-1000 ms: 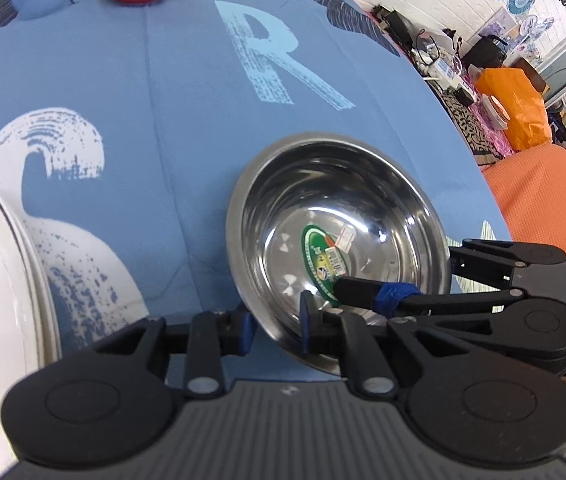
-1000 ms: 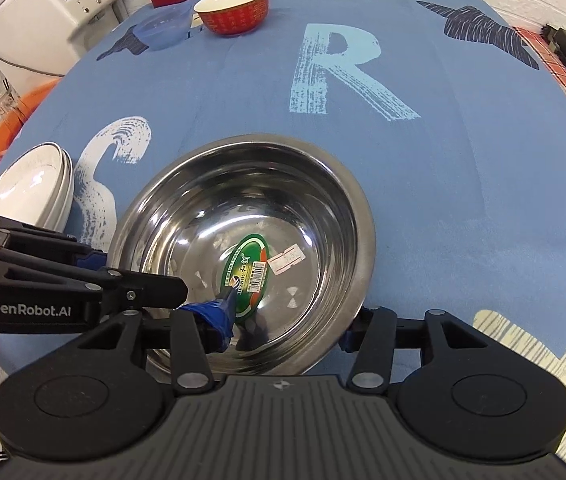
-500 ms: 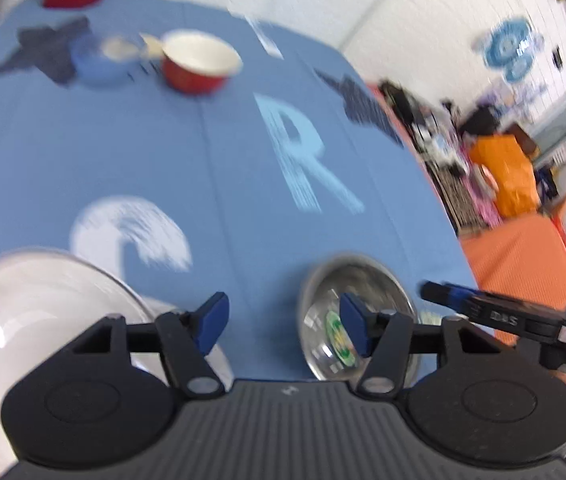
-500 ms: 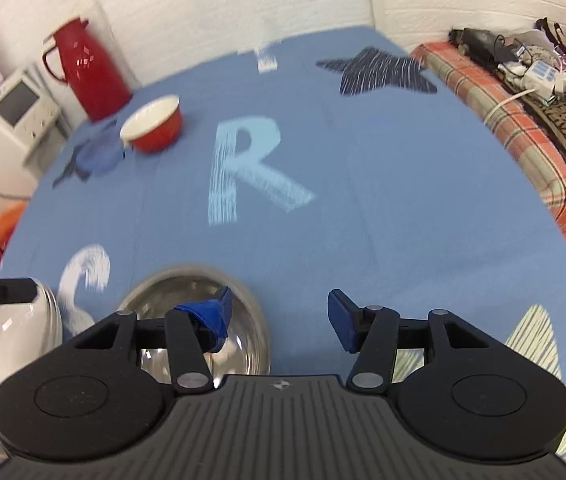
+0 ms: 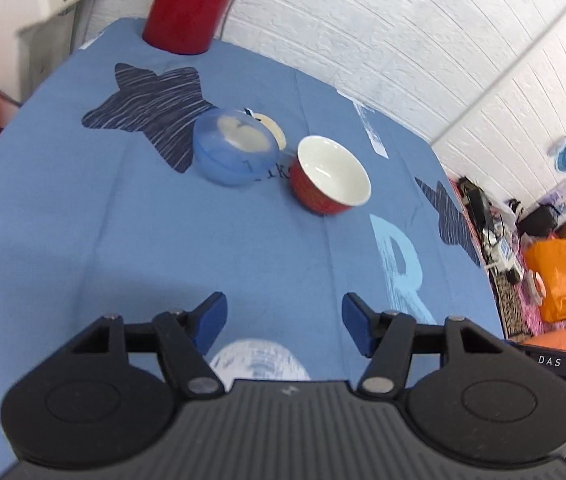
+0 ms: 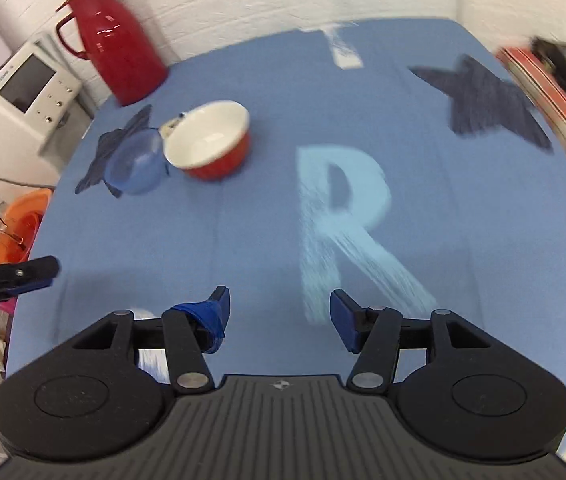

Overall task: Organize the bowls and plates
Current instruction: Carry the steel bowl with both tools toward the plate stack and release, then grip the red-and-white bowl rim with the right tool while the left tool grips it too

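Both grippers are now off the steel bowl they flanked a second ago; that bowl and the white plate stack are out of both views. The left gripper (image 5: 284, 322) and right gripper (image 6: 279, 320) have their jaws spread wider and empty, raised above the blue tablecloth (image 5: 83, 240). The red bowl (image 5: 329, 176), formerly at the far edge, now sits nearer centre, apparently closer; the right view is blurred.

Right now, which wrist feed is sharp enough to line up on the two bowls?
Left wrist view: red bowl and blue bowl fairly crisp, fisheye bending the wall lines, glare on the red jug. Right wrist view: motion blur smears the red bowl, the blue bowl and the right edge.
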The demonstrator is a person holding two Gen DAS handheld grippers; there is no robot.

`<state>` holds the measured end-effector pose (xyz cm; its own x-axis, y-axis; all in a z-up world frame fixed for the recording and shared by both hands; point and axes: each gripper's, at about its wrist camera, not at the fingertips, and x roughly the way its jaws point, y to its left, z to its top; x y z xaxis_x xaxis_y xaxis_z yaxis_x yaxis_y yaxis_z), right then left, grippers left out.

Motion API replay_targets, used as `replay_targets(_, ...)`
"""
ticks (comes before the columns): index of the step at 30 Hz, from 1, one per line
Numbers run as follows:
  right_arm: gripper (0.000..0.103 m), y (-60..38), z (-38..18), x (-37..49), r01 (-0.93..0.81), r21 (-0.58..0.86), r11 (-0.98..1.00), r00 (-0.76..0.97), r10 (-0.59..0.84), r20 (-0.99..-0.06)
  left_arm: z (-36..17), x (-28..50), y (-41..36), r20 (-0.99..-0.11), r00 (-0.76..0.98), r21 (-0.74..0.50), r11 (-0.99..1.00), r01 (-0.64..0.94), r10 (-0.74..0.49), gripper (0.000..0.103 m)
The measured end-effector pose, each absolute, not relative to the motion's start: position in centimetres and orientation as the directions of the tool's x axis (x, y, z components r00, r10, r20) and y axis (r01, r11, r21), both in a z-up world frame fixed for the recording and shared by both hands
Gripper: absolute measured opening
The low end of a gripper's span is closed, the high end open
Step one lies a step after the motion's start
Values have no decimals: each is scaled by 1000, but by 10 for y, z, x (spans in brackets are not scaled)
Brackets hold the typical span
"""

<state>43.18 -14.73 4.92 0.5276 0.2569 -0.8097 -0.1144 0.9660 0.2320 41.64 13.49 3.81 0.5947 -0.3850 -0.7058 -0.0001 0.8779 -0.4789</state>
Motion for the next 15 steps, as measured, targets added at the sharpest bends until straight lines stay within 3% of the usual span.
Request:
replay_targets(7,41,-96,41,541,-173,112,978,591,194,-783,8,487,112,-660,613,-633,761,-144,-434,61)
replay_targets(12,41,-90,23,600,-144,162,976,585,216,-782,-11,526,91,-662,651,-657,706,-266,-371,61)
replay_targets(15,41,-79,9,622,-163,110,981,563,184,-806,-22,545,84,-683,644,-642,704,-304,-344,61)
